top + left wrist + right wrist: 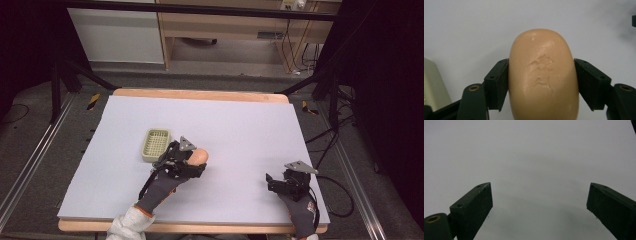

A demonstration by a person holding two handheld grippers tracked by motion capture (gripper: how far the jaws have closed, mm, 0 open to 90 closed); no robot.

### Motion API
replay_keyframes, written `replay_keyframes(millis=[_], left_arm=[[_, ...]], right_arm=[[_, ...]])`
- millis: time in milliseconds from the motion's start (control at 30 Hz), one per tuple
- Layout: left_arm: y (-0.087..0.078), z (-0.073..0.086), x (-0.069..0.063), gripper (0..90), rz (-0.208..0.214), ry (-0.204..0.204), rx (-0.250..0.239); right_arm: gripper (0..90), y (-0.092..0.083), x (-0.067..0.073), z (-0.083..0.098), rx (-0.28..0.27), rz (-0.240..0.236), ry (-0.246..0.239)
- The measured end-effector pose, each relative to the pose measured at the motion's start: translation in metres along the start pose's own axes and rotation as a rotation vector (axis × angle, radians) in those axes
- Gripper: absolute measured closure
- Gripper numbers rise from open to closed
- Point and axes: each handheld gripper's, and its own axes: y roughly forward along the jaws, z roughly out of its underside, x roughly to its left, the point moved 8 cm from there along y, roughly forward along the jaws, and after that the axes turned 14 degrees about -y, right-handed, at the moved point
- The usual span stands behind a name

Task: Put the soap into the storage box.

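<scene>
Three cams: one fixed overhead, two riding the grippers.
High view looks forward and down over the whole table (pixel 240 125); left gripper view sits close on the soap (pixel 543 77) near the near edge; right gripper view faces bare surface, shared with high view.

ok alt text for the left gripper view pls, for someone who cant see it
A rounded peach-coloured bar of soap, with a mark stamped into its face, is clamped between the two black jaws of the left gripper above a pale grey table cover. The corner of a pale green basket shows at the left edge.
</scene>
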Motion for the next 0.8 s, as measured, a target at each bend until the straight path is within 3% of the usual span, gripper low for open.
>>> replay_keyframes(millis=[800], left_arm=[[-0.027,-0.021,0.044,31.3,-0.058,-0.093,-0.093]], right_arm=[[6.9,0.0,0.0,0.0,0.001,0.0,-0.002]])
